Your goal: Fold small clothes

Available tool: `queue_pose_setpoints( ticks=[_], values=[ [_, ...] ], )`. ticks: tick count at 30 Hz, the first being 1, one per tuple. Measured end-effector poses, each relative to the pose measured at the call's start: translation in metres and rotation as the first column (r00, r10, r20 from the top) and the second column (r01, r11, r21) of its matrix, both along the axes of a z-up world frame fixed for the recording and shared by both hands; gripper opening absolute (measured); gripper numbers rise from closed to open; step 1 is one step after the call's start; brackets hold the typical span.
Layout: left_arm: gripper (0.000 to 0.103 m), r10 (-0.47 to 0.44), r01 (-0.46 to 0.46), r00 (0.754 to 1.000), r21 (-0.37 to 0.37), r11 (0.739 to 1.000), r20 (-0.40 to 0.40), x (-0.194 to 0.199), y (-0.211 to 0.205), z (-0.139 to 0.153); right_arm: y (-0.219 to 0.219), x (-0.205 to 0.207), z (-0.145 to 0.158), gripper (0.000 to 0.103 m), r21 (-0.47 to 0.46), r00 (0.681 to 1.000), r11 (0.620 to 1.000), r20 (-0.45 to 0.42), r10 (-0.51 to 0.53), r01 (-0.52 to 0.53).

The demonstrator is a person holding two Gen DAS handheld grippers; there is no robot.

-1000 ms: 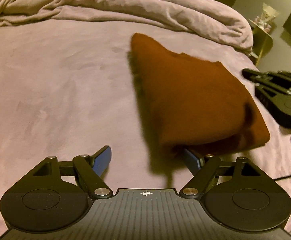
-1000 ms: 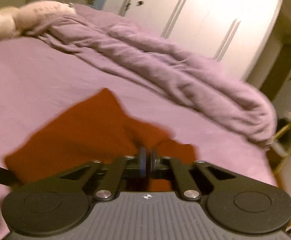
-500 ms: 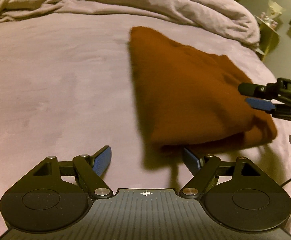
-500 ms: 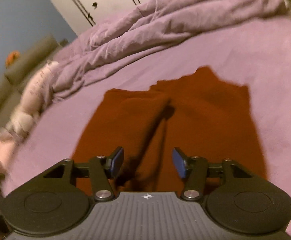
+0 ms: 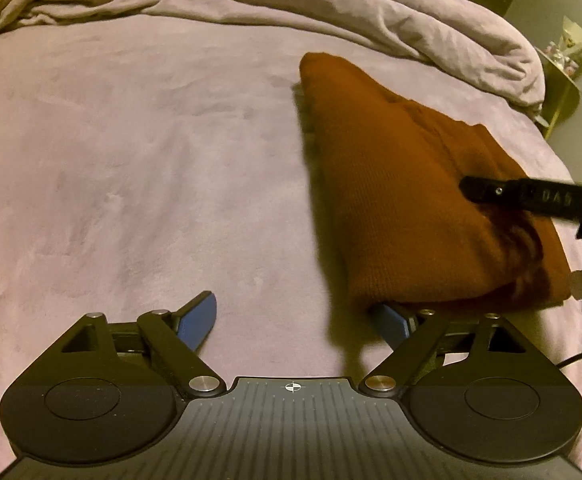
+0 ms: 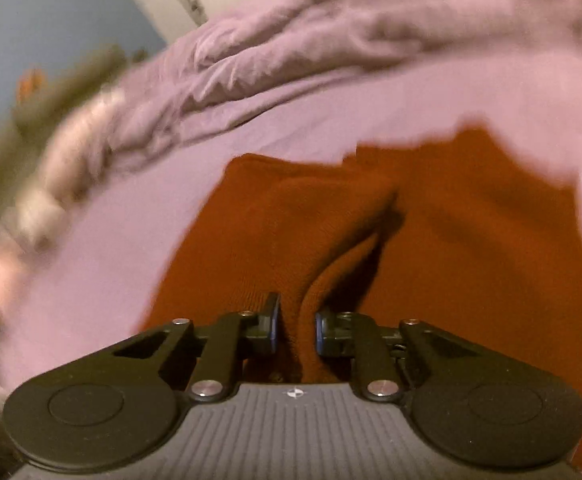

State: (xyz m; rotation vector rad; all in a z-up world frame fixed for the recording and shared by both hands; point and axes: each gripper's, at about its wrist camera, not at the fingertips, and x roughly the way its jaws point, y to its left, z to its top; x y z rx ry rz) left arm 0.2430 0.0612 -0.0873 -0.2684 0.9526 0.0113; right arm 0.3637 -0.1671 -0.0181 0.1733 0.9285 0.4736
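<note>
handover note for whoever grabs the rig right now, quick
Left tongs: open, empty, low over the purple bed sheet at the near edge of the rust-brown garment.
Right tongs: narrowed around a raised ridge of the garment; the pads look not quite shut, so grip unconfirmed.
Garment: lies partly folded on the sheet, in front of the bunched duvet.
Done: at least one fold.
Left: confirm the right grip, finish folding, flatten.

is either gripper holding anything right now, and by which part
The right gripper is closed on a raised fold of the rust-brown garment, near its close edge. The left gripper is open and holds nothing.
</note>
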Motion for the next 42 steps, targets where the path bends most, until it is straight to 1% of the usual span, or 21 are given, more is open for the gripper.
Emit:
queue_pose_setpoints(
  ticks=[2, 4, 6, 7, 9, 13, 14, 17, 19, 22, 23, 25, 28, 31, 33, 36, 37, 39, 40, 41, 42],
  values=[
    [0.089, -0.016, 0.016, 1.0, 0.014, 1.0, 0.009, -0.001, -0.004, 0.004, 0.018, -0.02, 0.02, 0.013, -0.189, 0.983, 0.98, 0.163, 0.087, -0.056],
    [0.089, -0.038, 0.038, 0.999, 0.02, 0.999, 0.02, -0.001, -0.009, 0.007, 0.024, -0.035, 0.036, 0.013, -0.306, 0.948, 0.951, 0.285, 0.141, -0.05],
    [0.09, -0.06, 0.06, 0.998, 0.015, 0.998, 0.033, -0.002, -0.015, 0.01, 0.019, -0.042, 0.046, 0.013, -0.373, 0.92, 0.928, 0.359, 0.155, -0.01],
    [0.09, -0.071, 0.071, 0.997, 0.011, 0.997, 0.04, -0.002, -0.019, 0.011, 0.014, -0.043, 0.05, 0.013, -0.399, 0.913, 0.917, 0.381, 0.147, 0.019],
    [0.091, -0.09, 0.089, 0.995, 0.019, 0.996, 0.041, 0.0, -0.028, 0.012, -0.002, -0.039, 0.048, 0.013, -0.421, 0.921, 0.905, 0.372, 0.119, 0.053],
    [0.09, -0.127, 0.125, 0.991, 0.059, 0.99, 0.039, 0.003, -0.046, 0.011, -0.031, -0.036, 0.023, 0.014, -0.523, 0.932, 0.839, 0.358, 0.056, 0.15],
    [0.09, -0.131, 0.13, 0.991, 0.055, 0.99, 0.032, 0.005, -0.048, 0.009, -0.039, -0.031, 0.015, 0.014, -0.523, 0.945, 0.839, 0.325, 0.031, 0.152],
    [0.09, -0.132, 0.131, 0.991, 0.029, 0.991, 0.017, 0.008, -0.049, 0.008, -0.07, -0.024, 0.002, 0.02, -0.391, 0.964, 0.905, 0.258, -0.064, 0.165],
    [0.09, -0.137, 0.137, 0.99, 0.012, 0.99, 0.029, 0.007, -0.048, 0.011, -0.092, -0.024, 0.01, 0.031, -0.276, 0.962, 0.937, 0.225, -0.153, 0.214],
    [0.09, -0.143, 0.144, 0.988, -0.006, 0.99, 0.049, 0.005, -0.047, 0.015, -0.121, -0.036, 0.019, 0.038, -0.138, 0.954, 0.954, 0.181, -0.24, 0.266],
    [0.09, -0.149, 0.15, 0.988, -0.01, 0.989, 0.048, 0.006, -0.049, 0.015, -0.127, -0.043, 0.019, 0.045, -0.104, 0.953, 0.956, 0.164, -0.256, 0.275],
    [0.09, -0.168, 0.168, 0.985, 0.002, 0.986, 0.036, 0.01, -0.057, 0.013, -0.133, -0.048, 0.011, 0.049, -0.043, 0.955, 0.958, 0.104, -0.276, 0.282],
    [0.09, -0.201, 0.2, 0.979, 0.024, 0.979, 0.023, 0.017, -0.073, 0.006, -0.132, -0.055, 0.0, 0.047, -0.01, 0.963, 0.965, 0.067, -0.262, 0.263],
    [0.089, -0.173, 0.173, 0.985, 0.091, 0.981, -0.013, 0.027, -0.085, -0.003, -0.127, -0.064, 0.0, 0.029, -0.05, 0.964, 0.966, 0.093, -0.247, 0.253],
    [0.089, -0.146, 0.146, 0.989, 0.07, 0.987, -0.004, 0.031, -0.083, -0.003, -0.121, -0.064, 0.005, 0.021, -0.059, 0.965, 0.967, 0.103, -0.241, 0.248],
    [0.088, -0.085, 0.085, 0.996, 0.021, 0.996, 0.01, 0.034, -0.071, 0.0, -0.131, -0.063, 0.01, 0.018, 0.05, 0.963, 0.963, 0.05, -0.266, 0.264],
    [0.087, -0.078, 0.078, 0.997, 0.013, 0.997, 0.014, 0.033, -0.067, 0.001, -0.141, -0.061, 0.009, 0.018, 0.13, 0.957, 0.949, 0.003, -0.29, 0.287],
    [0.087, -0.068, 0.069, 0.998, -0.003, 0.998, 0.017, 0.032, -0.06, 0.001, -0.162, -0.061, -0.001, 0.018, 0.279, 0.935, 0.893, -0.101, -0.339, 0.353],
    [0.087, -0.071, 0.071, 0.997, -0.013, 0.997, 0.015, 0.031, -0.058, 0.0, -0.17, -0.062, -0.007, 0.018, 0.314, 0.926, 0.871, -0.135, -0.353, 0.378],
    [0.088, -0.079, 0.08, 0.997, -0.018, 0.997, 0.009, 0.03, -0.056, -0.001, -0.171, -0.062, -0.012, 0.018, 0.286, 0.923, 0.878, -0.135, -0.359, 0.384],
    [0.088, -0.088, 0.088, 0.996, -0.019, 0.996, -0.001, 0.028, -0.055, -0.003, -0.168, -0.063, -0.015, 0.018, 0.222, 0.93, 0.903, -0.112, -0.351, 0.368]
  ],
)
